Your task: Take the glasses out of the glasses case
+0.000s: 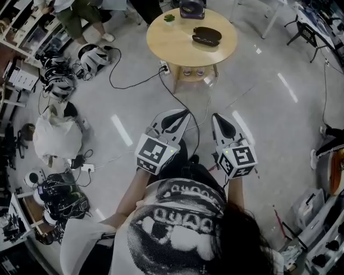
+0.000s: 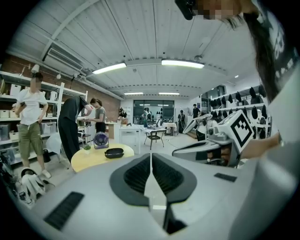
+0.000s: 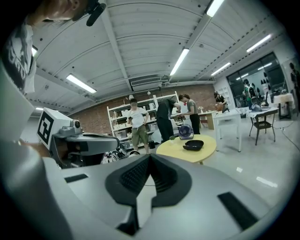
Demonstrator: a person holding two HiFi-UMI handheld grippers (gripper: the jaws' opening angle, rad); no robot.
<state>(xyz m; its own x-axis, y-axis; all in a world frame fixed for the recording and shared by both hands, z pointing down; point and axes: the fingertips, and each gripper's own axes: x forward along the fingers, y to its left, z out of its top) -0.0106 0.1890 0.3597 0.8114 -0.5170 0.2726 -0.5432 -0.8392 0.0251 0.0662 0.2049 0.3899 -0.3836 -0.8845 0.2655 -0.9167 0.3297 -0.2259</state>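
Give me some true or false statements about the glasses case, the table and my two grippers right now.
1. The glasses case lies on the round table. True.
2. The left gripper grips the case. False: it is shut on nothing, well short of the table.
3. The right gripper is shut and empty. True.
4. Only the case is on the table. False: a fan and a small plant stand there too.
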